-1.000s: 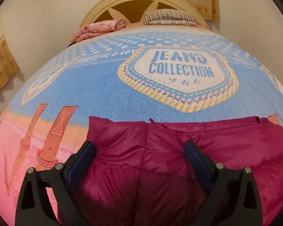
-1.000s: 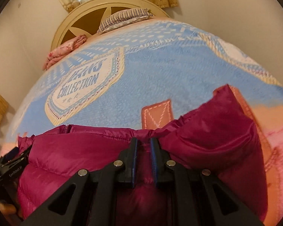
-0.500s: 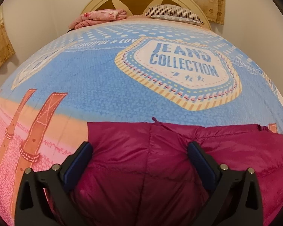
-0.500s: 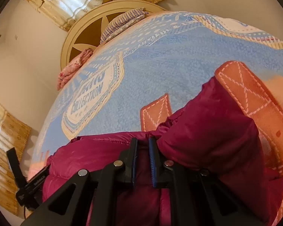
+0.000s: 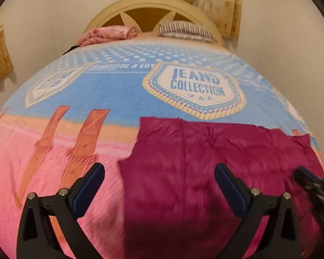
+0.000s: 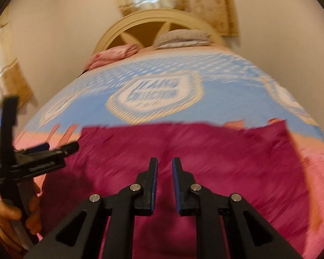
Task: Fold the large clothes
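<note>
The magenta puffer jacket [image 5: 205, 172] lies flat on the bed [image 5: 118, 90], at its near end, squared into a rough rectangle with its far edge across the border between the pink and blue bands of the blanket. Both tools are above it and neither has hold of it. The left gripper [image 5: 157, 190] has its jaws spread wide over the jacket's left edge, nothing between them. The right gripper [image 6: 164, 181] has its jaws drawn narrow with only a slim gap, and no cloth is pinched in it.

The jacket looks light, puffy and slick, so it will likely spring back, trap air and slide on itself when folded. The best hold is probably a corner or a stitched hem, where the shell is thinner and the pads can bite, one corner per tool so the layer lifts evenly without sagging in the middle.
</note>
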Motion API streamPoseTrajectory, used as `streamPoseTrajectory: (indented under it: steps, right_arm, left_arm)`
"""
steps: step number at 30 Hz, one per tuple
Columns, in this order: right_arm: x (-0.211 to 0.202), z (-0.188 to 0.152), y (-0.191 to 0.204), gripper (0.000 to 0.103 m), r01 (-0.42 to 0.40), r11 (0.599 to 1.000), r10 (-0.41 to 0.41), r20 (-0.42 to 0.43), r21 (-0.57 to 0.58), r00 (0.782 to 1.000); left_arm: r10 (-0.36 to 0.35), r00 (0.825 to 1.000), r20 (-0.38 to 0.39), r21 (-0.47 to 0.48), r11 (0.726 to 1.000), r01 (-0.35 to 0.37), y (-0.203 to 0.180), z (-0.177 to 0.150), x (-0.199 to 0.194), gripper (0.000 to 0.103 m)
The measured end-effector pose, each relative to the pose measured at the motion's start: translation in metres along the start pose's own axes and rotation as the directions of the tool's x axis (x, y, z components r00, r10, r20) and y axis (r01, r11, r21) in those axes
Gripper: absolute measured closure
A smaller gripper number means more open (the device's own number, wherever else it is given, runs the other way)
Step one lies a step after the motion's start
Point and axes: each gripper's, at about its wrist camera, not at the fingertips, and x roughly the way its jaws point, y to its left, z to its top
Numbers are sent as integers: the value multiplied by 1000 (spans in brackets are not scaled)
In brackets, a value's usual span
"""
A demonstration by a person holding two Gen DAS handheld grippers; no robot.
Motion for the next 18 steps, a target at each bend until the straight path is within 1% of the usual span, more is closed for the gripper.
streamPoseTrajectory:
  steps: [2, 5, 6, 8, 9, 10, 12, 14, 16, 17, 18]
  right_arm:
    - [12, -7, 2, 89, 10, 999, -9, -10, 41, 1000]
    - [35, -19, -6, 89, 18, 995, -13, -51, 100, 999]
    - [40, -23, -8, 89, 15, 994, -9, -59, 106, 998]
    - [46, -29, -10, 90, 14, 996, -9, -53, 90, 999]
    - [50, -31, -11, 90, 15, 996, -10, -52, 83, 999]
    - [52, -32, -12, 90, 13, 996, -8, -56, 86, 998]
    - [53, -34, -14, 90, 3, 995, 3, -65, 99, 998]
    - [55, -34, -18, 90, -10, 993, 19, -71, 118, 997]
    - [57, -35, -21, 92, -16, 992, 25, -73, 129, 997]
    - [58, -35, -21, 92, -17, 991, 27, -74, 130, 997]
    - [59, -34, -21, 92, -18, 991, 28, -75, 132, 997]
  left_arm:
    - [-4, 1000, 2, -36, 999, 4, 11, -13, -4, 0]
    - [-62, 997, -38, -122, 991, 57, 26, -28, 7, 0]
    - [-82, 995, -60, -161, 984, 71, 31, -34, 15, 0]
    - [-114, 989, -94, -209, 973, 92, 33, -44, 24, 0]
    - [-150, 983, -108, -240, 963, 120, 34, -48, 29, 0]
    - [-181, 978, -102, -270, 952, 148, 33, -53, 34, 0]
    - [-153, 986, -73, -243, 961, 131, 23, -56, 32, 0]
    - [-147, 986, -81, -222, 967, 126, 14, -56, 35, 0]
    - [-177, 982, -74, -223, 962, 156, 8, -56, 37, 0]
    - [-211, 975, -70, -225, 955, 191, 6, -56, 38, 0]
    - [-230, 971, -65, -227, 951, 210, 5, -56, 39, 5]
